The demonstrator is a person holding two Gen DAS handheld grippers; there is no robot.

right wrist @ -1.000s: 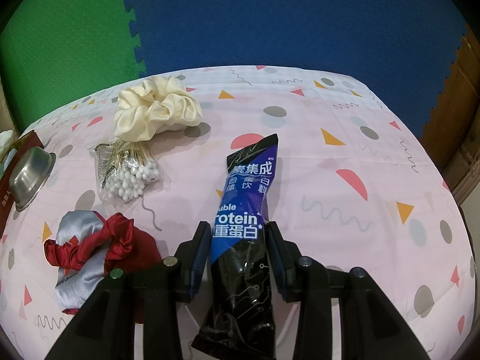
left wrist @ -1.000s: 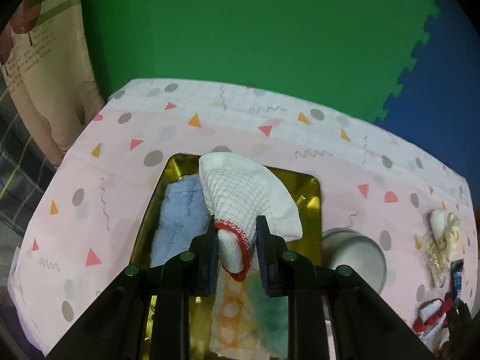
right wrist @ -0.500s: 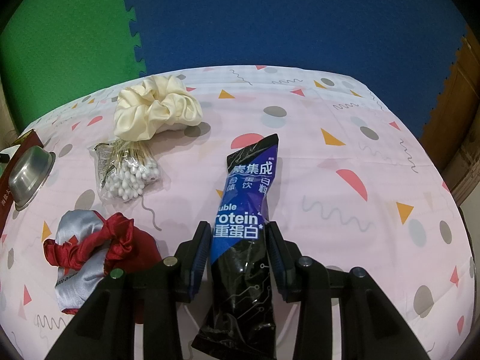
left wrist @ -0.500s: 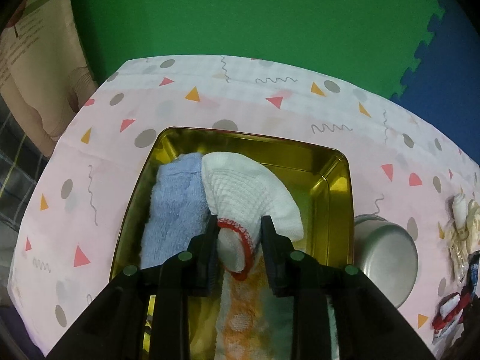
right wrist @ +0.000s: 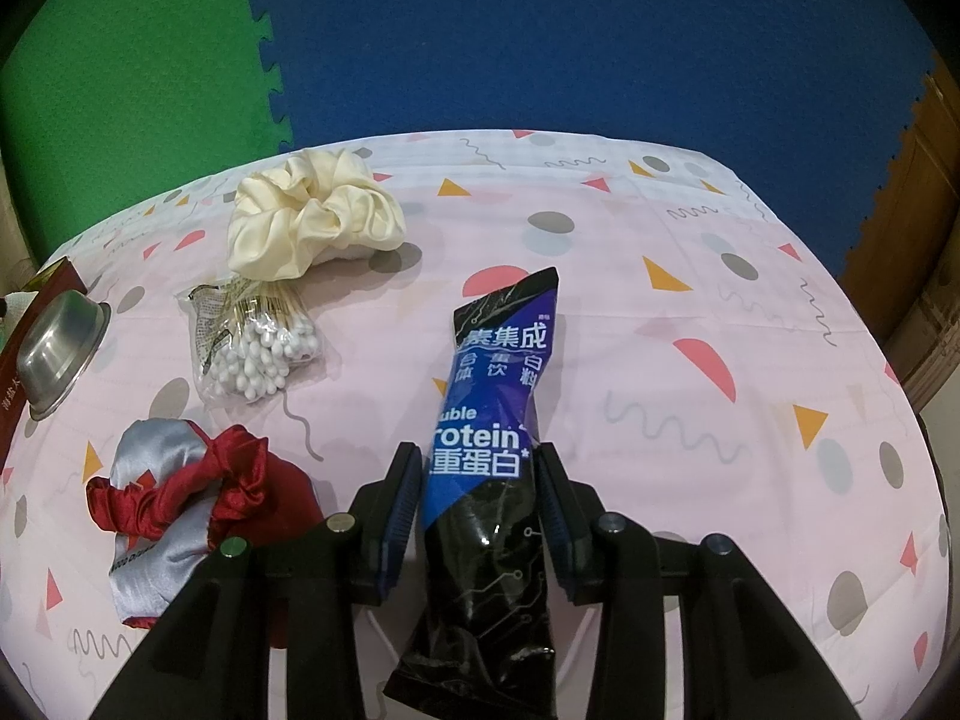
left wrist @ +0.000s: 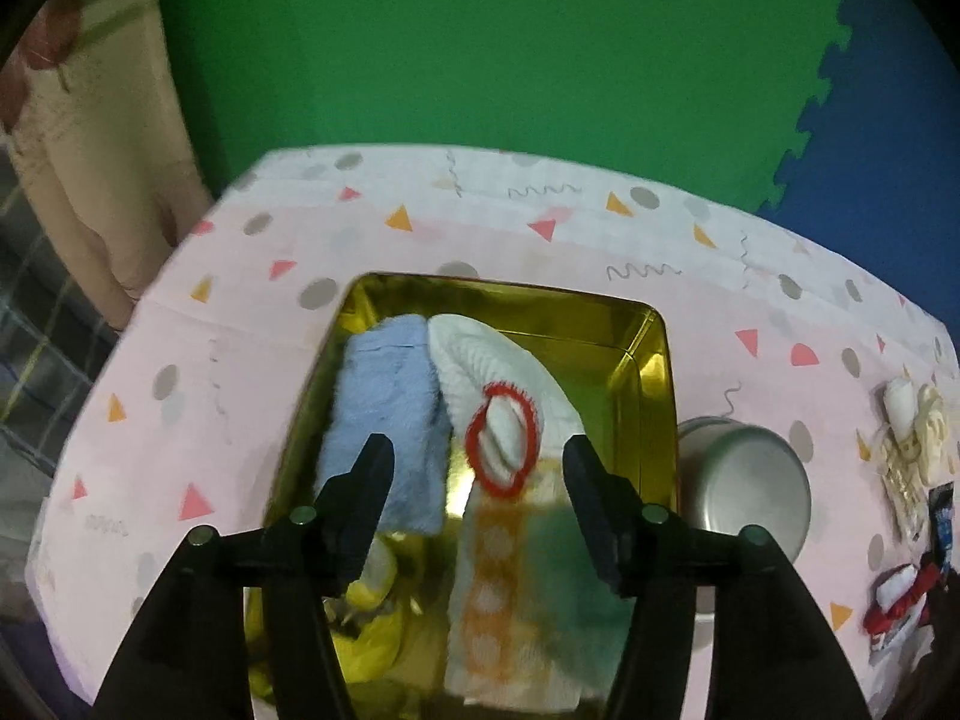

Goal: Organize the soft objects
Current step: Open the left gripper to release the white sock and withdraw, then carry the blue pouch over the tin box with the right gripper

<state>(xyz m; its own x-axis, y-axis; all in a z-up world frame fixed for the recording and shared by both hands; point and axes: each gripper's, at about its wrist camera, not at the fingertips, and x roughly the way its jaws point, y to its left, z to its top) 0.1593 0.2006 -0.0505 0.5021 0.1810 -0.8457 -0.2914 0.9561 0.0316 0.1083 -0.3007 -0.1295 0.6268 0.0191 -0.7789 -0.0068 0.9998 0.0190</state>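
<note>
Left wrist view is showing the left gripper [left wrist: 477,468] wide open; the white cloth [left wrist: 498,384] is lying inside the gold tin [left wrist: 657,360]. Scrunchies [right wrist: 312,219] are waiting outside. The right gripper [right wrist: 477,495] is pinching the protein packet [right wrist: 495,396].

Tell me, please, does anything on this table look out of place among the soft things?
Yes: the protein drink pouch between the right gripper's fingers, the bag of cotton swabs and the upturned steel bowl beside the gold tin are not soft goods.
</note>
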